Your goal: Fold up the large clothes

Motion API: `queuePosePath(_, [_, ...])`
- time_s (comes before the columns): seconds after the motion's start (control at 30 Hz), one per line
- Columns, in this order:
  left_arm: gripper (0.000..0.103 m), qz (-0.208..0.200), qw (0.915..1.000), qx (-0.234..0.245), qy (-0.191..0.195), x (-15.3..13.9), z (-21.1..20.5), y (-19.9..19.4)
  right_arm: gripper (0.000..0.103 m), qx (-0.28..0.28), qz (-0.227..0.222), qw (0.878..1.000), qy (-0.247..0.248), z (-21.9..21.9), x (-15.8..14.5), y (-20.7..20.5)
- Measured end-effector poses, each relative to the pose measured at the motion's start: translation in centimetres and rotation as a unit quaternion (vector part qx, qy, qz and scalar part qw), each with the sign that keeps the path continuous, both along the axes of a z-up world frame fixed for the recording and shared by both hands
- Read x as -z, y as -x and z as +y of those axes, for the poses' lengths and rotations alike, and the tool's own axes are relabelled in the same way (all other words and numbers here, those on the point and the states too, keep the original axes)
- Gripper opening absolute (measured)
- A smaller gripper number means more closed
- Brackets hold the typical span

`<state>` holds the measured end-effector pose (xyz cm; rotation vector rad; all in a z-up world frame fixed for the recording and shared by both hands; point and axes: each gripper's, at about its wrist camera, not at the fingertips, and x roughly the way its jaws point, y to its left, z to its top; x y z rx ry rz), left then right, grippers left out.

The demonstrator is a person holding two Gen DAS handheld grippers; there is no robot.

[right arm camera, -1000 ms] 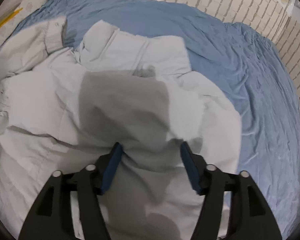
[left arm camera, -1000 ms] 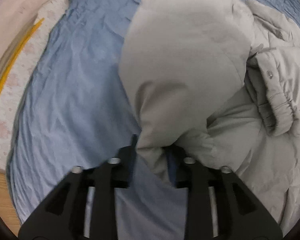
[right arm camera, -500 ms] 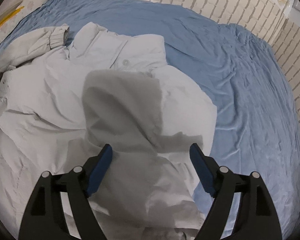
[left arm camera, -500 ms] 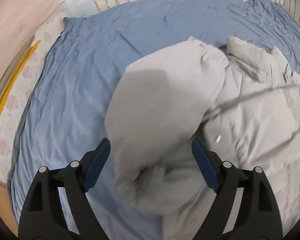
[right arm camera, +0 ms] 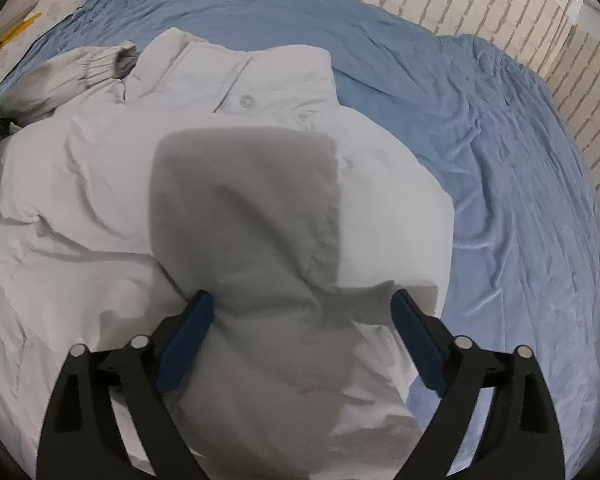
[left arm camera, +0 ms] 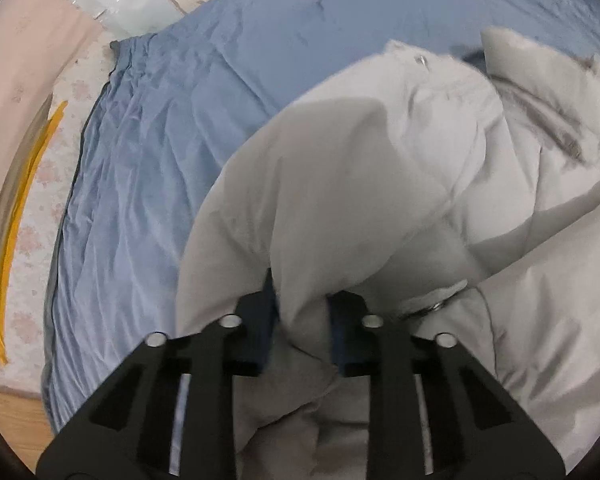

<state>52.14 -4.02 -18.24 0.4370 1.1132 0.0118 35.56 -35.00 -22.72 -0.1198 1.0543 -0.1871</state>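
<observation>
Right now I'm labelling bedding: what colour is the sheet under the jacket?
Plain blue sheet, clearest in the right wrist view.

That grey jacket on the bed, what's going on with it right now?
A person with a handheld gripper in each hand is folding a light grey padded jacket spread on a blue bedsheet. The left gripper has its jaws closed on a bunched fold of the jacket. The right gripper hovers over the jacket's middle with its jaws wide apart, gripping nothing. One elastic-cuffed sleeve lies by the collar.
</observation>
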Motion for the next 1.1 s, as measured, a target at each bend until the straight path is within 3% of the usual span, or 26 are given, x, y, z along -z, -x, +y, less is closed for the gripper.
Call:
queuePosePath(0.17, [0.013,-0.019,0.9984,0.007,0.054,-3.6,2.7,2.4,0.094,0.010,0.002,1.000,-0.008,-0.1,0.4,-0.2])
queuePosePath(0.3, [0.013,-0.022,0.9965,0.033,0.074,-5.5,5.1,6.8,0.094,0.014,0.006,1.000,-0.003,0.2,0.3,0.0])
queuePosePath(0.37, [0.013,-0.025,0.9965,0.046,0.065,-5.6,5.9,9.0,0.094,0.011,0.007,1.000,0.006,0.5,0.2,0.1])
queuePosePath(0.47, [0.013,-0.027,0.9965,0.066,0.043,-5.1,7.1,11.9,0.094,0.002,0.012,1.000,0.023,1.2,-0.3,0.4])
queuePosePath(0.6, [0.013,-0.014,0.9959,0.071,0.054,-4.1,10.0,14.5,0.094,-0.018,0.012,0.999,0.043,2.5,-1.3,1.3])
queuePosePath(0.73, [0.013,0.019,0.9974,0.046,0.052,-0.6,10.7,14.3,0.094,-0.032,0.006,0.998,0.054,3.8,-2.5,2.0])
queuePosePath(0.9, [0.018,0.031,0.9978,0.037,0.045,2.1,9.9,13.1,0.094,-0.036,-0.004,0.999,0.035,5.8,-4.0,2.4])
queuePosePath(1.0, [0.026,0.020,0.9981,0.032,0.048,1.8,9.7,12.8,0.094,-0.038,-0.006,0.999,0.013,6.9,-4.8,2.4])
queuePosePath(1.07, [0.043,-0.001,0.9985,0.029,0.047,-0.1,10.9,14.0,0.094,-0.049,-0.017,0.999,0.005,8.3,-5.6,2.6])
queuePosePath(1.1, [0.060,-0.016,0.9984,0.028,0.045,-0.9,11.1,14.5,0.094,-0.055,-0.021,0.998,0.006,8.9,-6.0,2.6])
